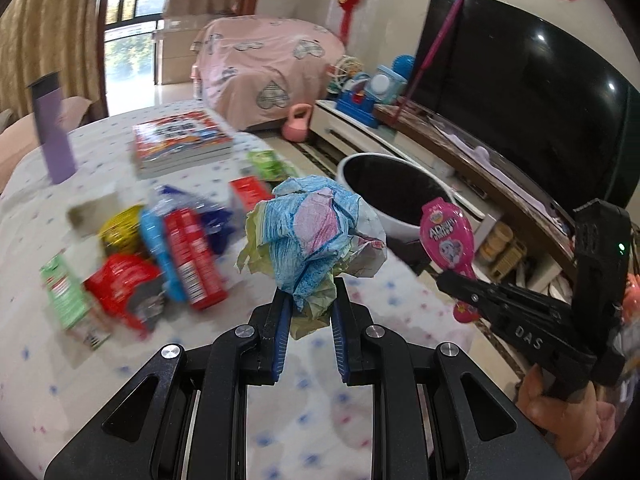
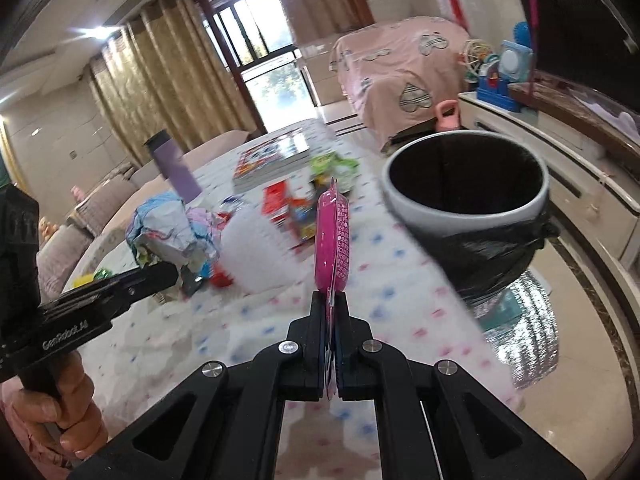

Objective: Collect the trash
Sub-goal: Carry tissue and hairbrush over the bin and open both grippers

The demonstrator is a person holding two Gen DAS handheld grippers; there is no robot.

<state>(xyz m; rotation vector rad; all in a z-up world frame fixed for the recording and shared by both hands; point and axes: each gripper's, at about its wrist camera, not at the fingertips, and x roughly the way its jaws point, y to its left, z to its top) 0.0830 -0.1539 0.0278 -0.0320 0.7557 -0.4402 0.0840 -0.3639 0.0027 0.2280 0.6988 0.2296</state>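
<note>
My left gripper (image 1: 309,300) is shut on a crumpled ball of coloured paper (image 1: 312,232), held up over the table. My right gripper (image 2: 330,304) is shut on a flat pink toy packet (image 2: 333,240), seen edge-on here and from the front in the left wrist view (image 1: 448,236). A white bin with a black liner (image 1: 392,196) stands beside the table, ahead and to the right (image 2: 466,184). In the right wrist view the left gripper (image 2: 168,274) with the paper ball (image 2: 168,224) shows at the left.
Several wrappers and cartons (image 1: 160,256) lie on the dotted tablecloth (image 1: 360,360), with a stack of books (image 1: 180,142) and a purple bottle (image 1: 52,128) further back. A television (image 1: 520,92) on a low cabinet runs along the right. A hand (image 2: 52,416) grips the left tool.
</note>
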